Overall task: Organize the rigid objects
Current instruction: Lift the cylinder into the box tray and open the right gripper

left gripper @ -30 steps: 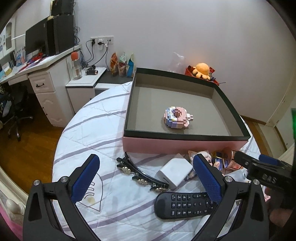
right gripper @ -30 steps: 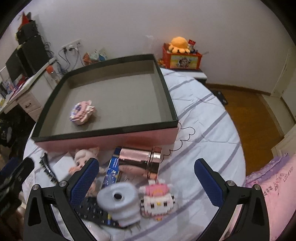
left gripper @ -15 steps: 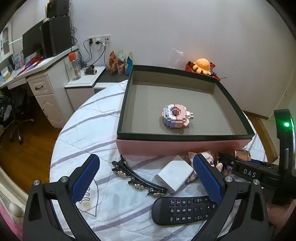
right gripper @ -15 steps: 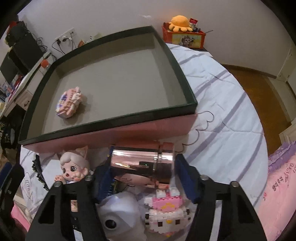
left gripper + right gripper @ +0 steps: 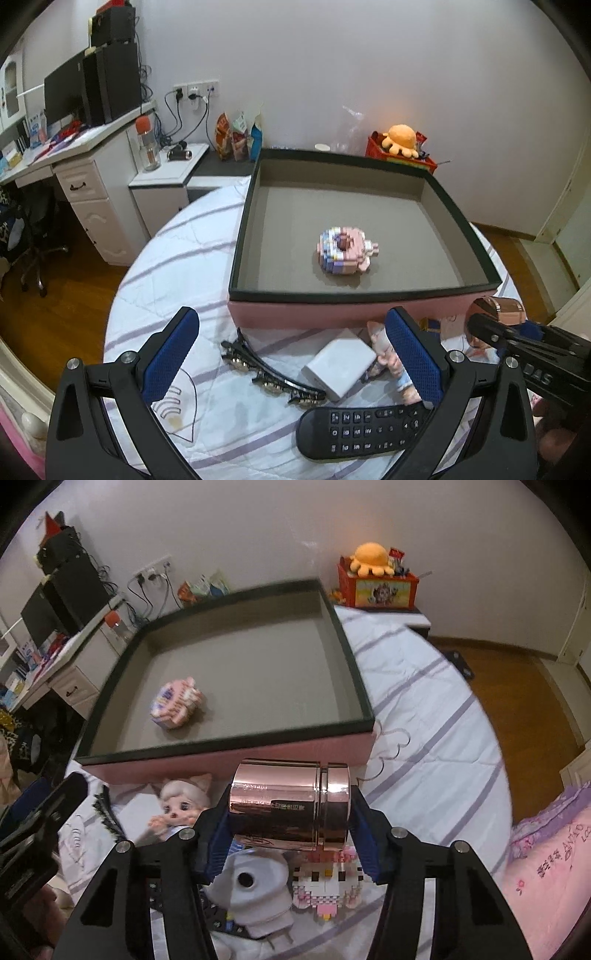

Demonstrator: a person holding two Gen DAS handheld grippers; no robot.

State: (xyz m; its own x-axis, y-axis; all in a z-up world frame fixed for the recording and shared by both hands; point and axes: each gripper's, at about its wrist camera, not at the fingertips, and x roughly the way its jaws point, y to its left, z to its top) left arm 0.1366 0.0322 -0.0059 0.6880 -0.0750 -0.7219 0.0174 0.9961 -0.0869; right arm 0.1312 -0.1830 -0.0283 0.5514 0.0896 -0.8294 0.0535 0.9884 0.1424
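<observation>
The right gripper [image 5: 290, 821] is clamped on a shiny rose-gold tin [image 5: 290, 803], which lies on its side between the blue pads [image 5: 218, 840], one pad against each end, lifted above the clutter and just in front of the pink wall of the box [image 5: 236, 764]. From the left wrist view the same tin [image 5: 495, 312] shows at the far right edge, close to the box's near corner. The left gripper [image 5: 291, 354] hangs over the striped bedspread [image 5: 177, 266] with its jaws wide apart and nothing between them. Inside the box, on its grey floor, sits a pastel brick toy [image 5: 343, 251], toward the left half as the right wrist camera sees it. In front of the box on the bedspread lie a row of black hair clips [image 5: 269, 369], a white charger block [image 5: 340, 363], a black remote [image 5: 358, 430], a doll with pale hair and cat ears [image 5: 183, 801], a pink-and-white brick kitten [image 5: 323, 880] and a white rounded gadget [image 5: 255, 886] whose kind is hard to tell, since the gripper partly hides it. The doll, gadget and brick kitten lie close together under the raised tin
</observation>
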